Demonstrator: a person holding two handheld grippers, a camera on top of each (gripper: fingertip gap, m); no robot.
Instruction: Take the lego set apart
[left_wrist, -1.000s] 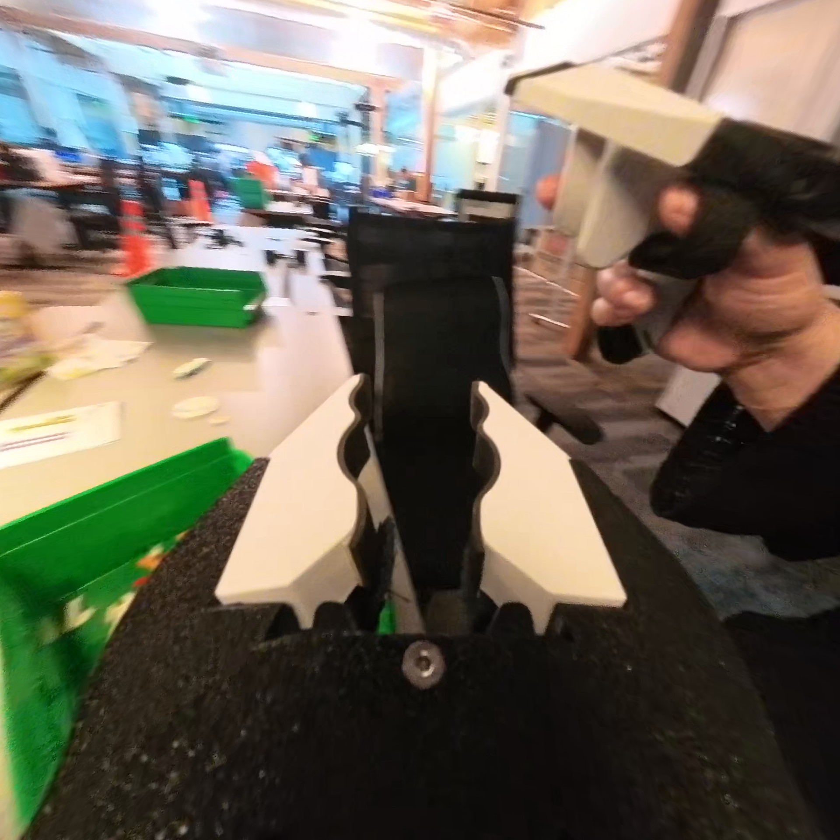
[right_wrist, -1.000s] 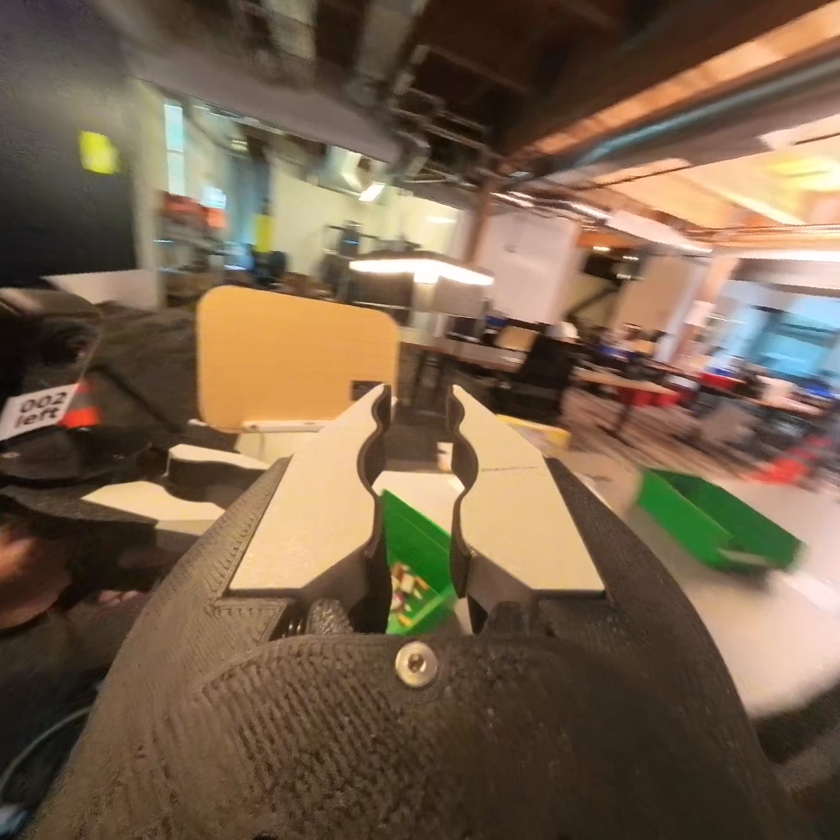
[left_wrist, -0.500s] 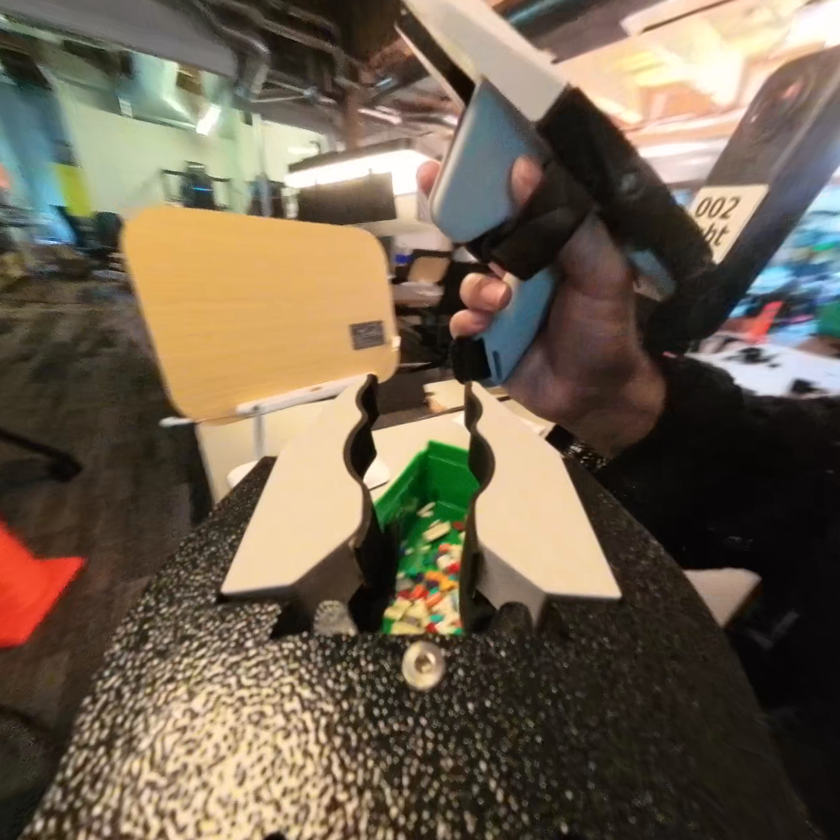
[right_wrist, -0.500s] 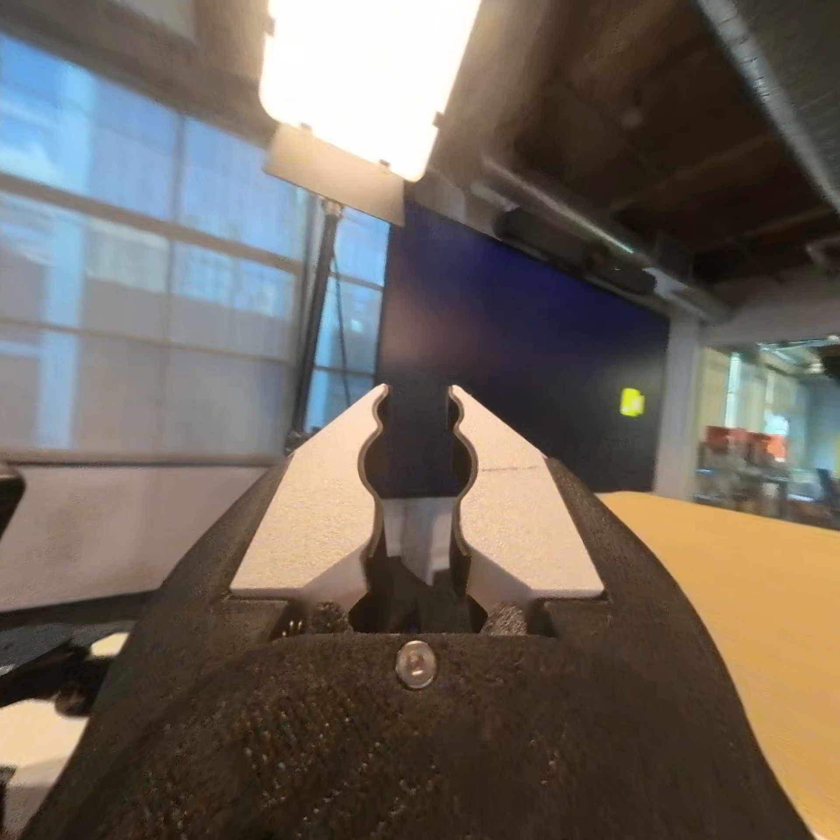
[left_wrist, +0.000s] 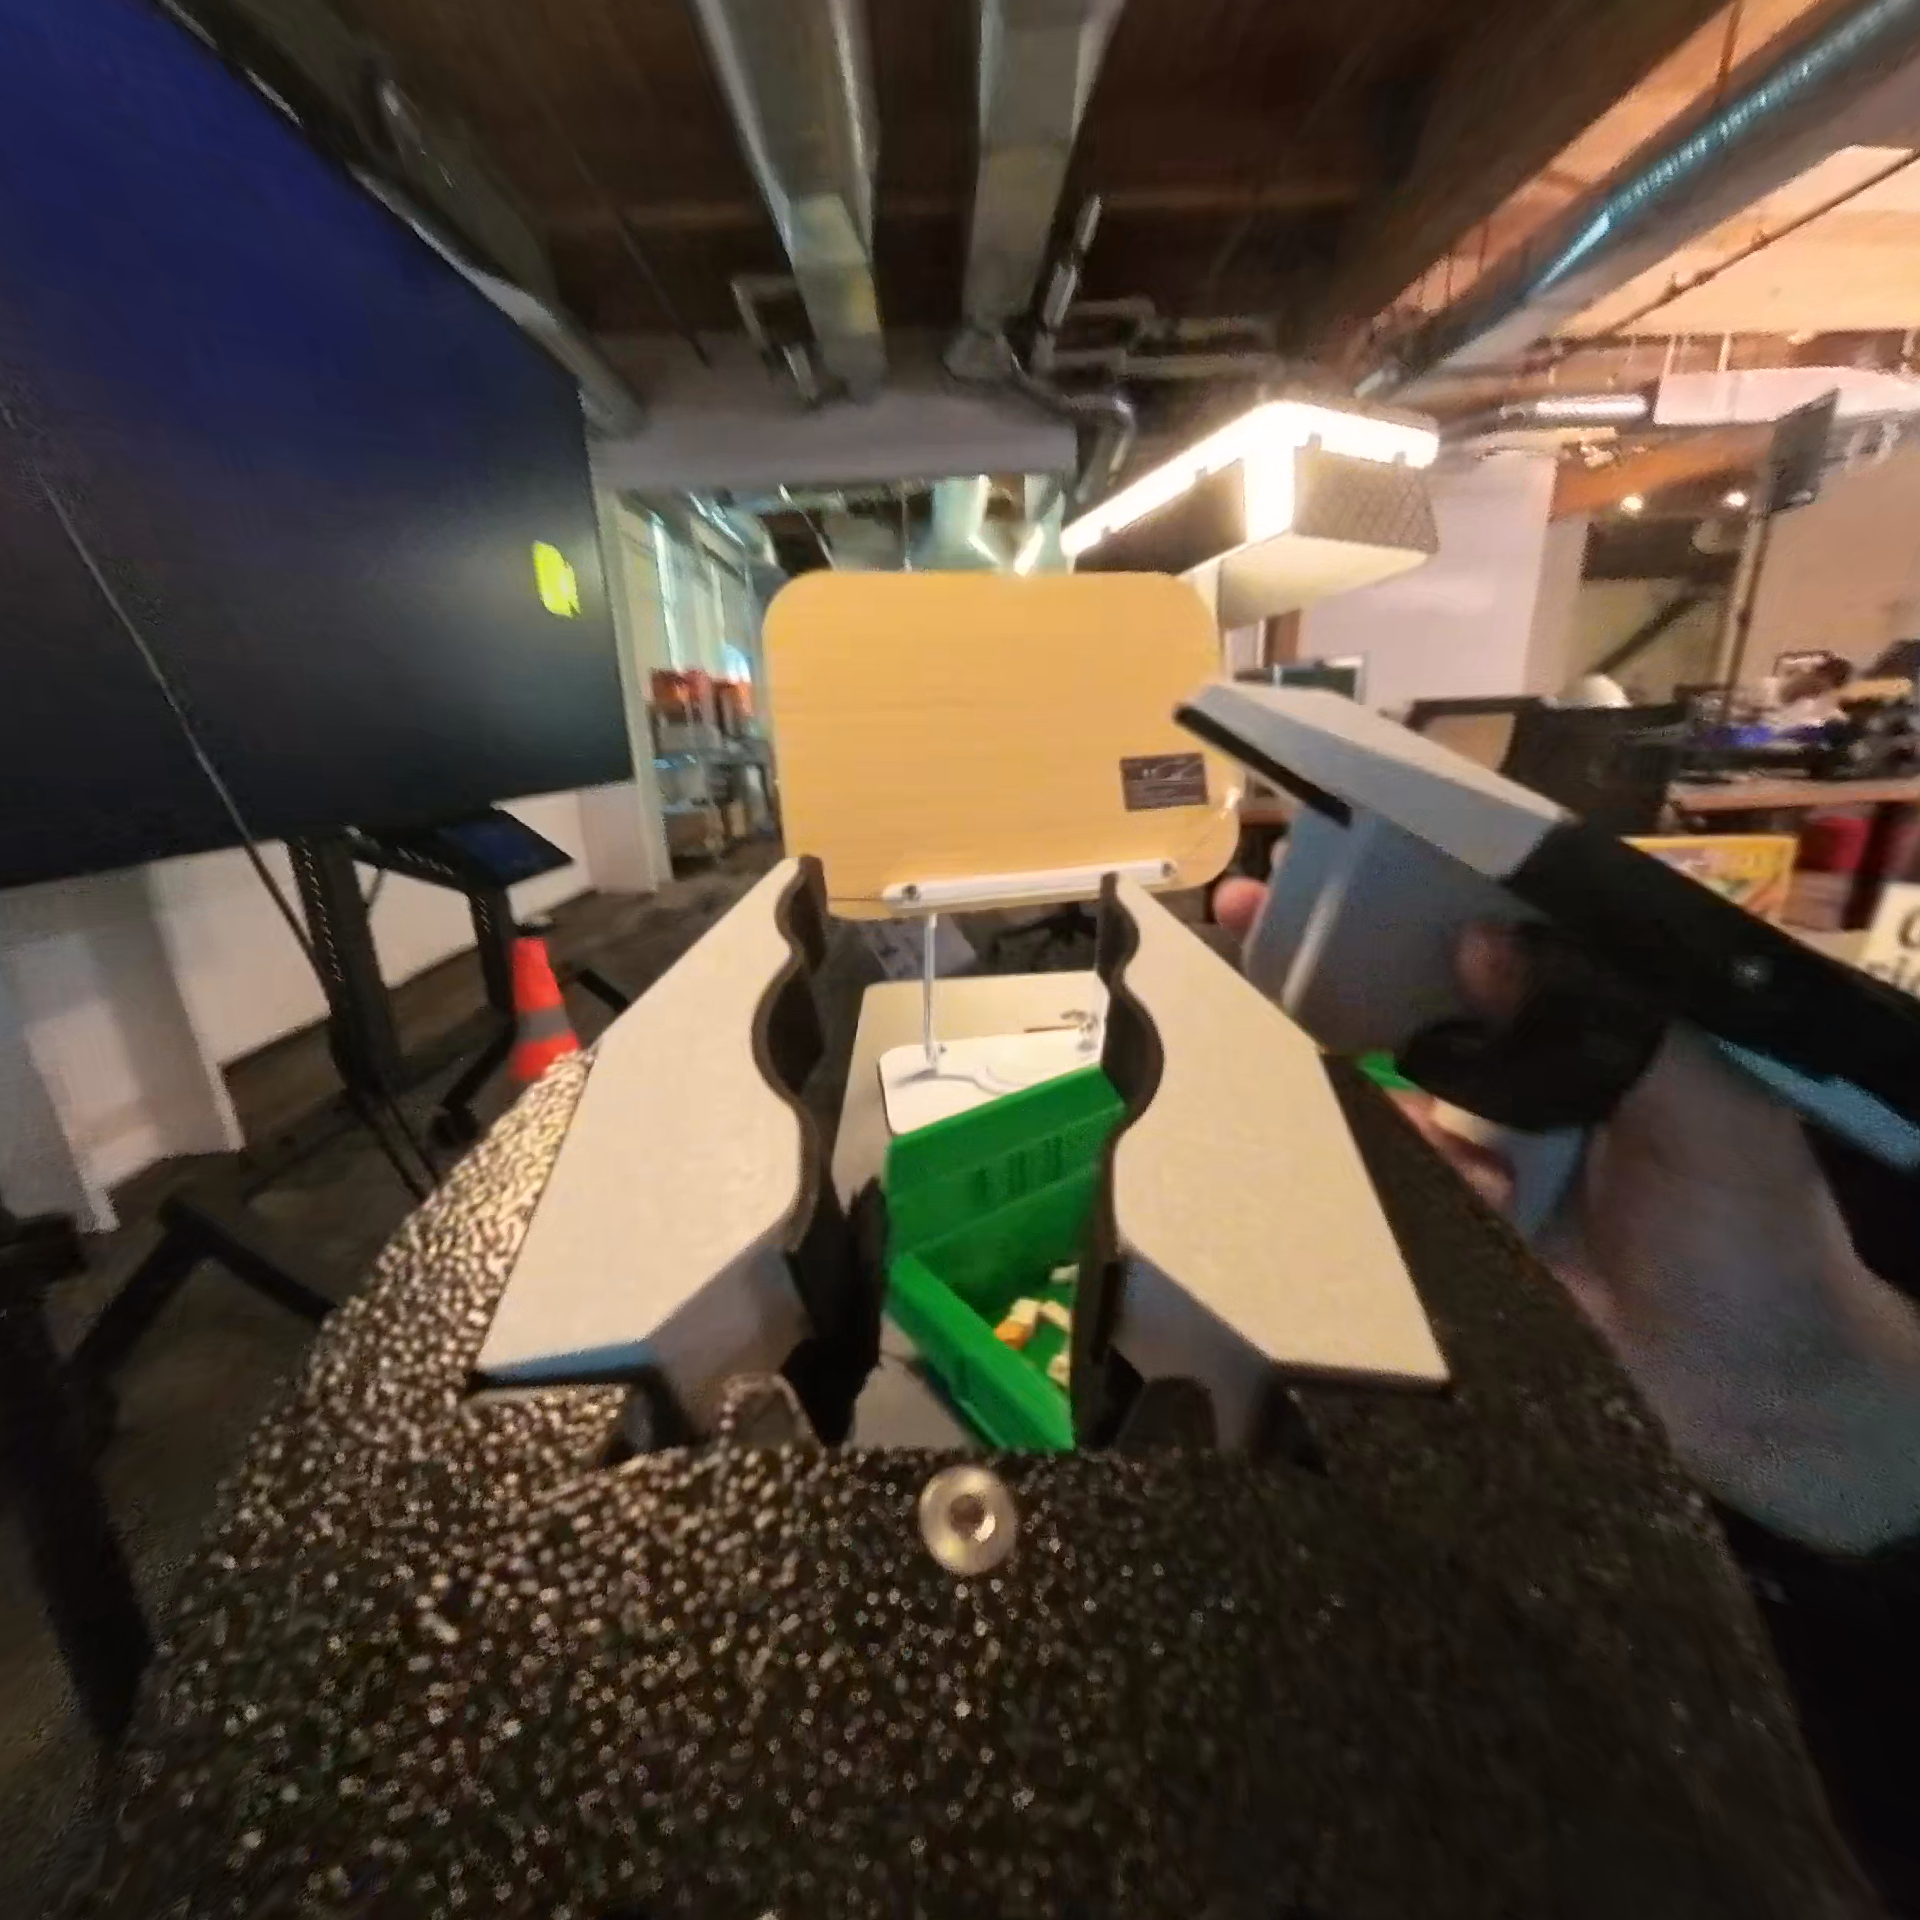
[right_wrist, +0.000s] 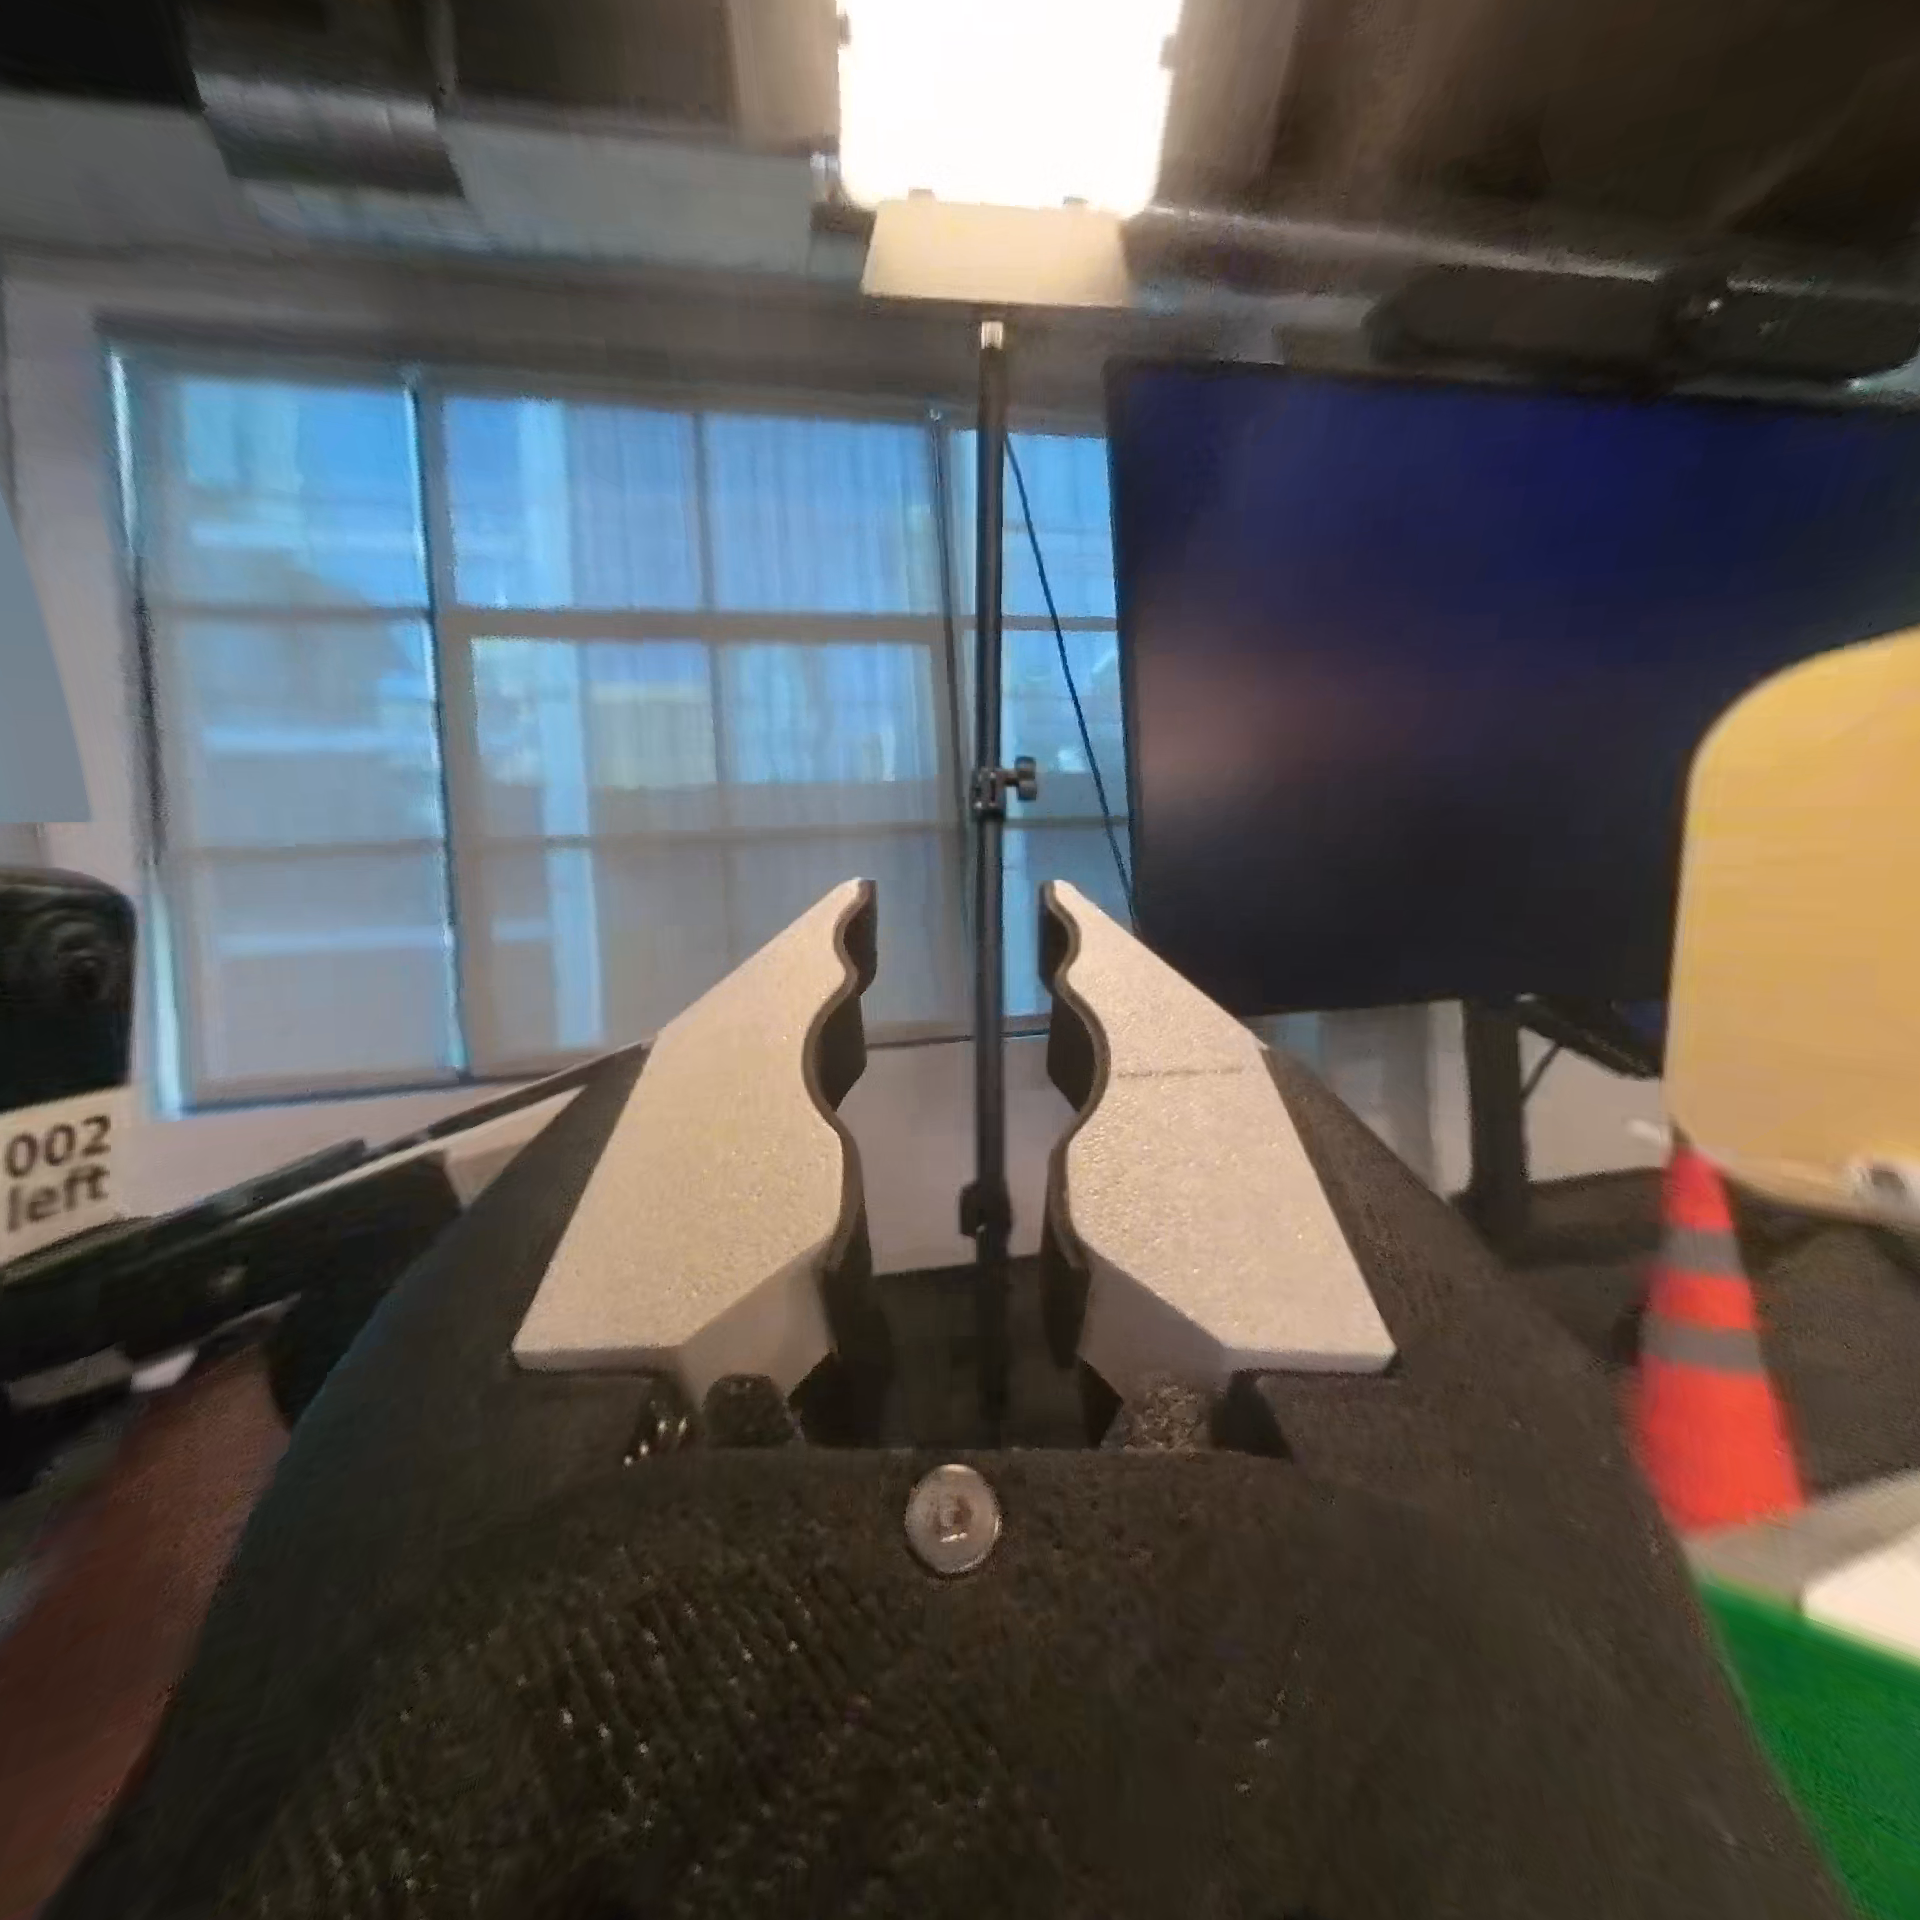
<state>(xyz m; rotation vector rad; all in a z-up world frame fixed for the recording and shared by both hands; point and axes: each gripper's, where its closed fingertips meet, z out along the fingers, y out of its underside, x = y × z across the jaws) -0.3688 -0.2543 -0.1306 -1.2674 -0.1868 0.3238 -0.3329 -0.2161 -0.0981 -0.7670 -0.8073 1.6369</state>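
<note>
My left gripper (left_wrist: 961, 894) is open and empty, held up in the air. Between its fingers I see a green bin (left_wrist: 987, 1174) on a white table, with small loose lego pieces (left_wrist: 1029, 1320) inside. No built lego set shows in either view. My right gripper (right_wrist: 956, 904) is open and empty, pointing at a window and a light stand pole (right_wrist: 992, 727). The right gripper also shows in the left wrist view (left_wrist: 1403, 831), held in a hand to the right. The left gripper's body (right_wrist: 208, 1247) shows at the left of the right wrist view.
A wooden board on a small stand (left_wrist: 987, 748) stands beyond the bin; it also shows in the right wrist view (right_wrist: 1808, 914). A large dark screen (left_wrist: 260, 520) stands on the left, an orange cone (left_wrist: 535, 1013) on the floor. A green bin edge (right_wrist: 1849, 1745) sits at lower right.
Both grippers have swung round through the air. The left view turned from a chair to the board and bin. The right view turned from the table to the window. Both stay open and empty.
</note>
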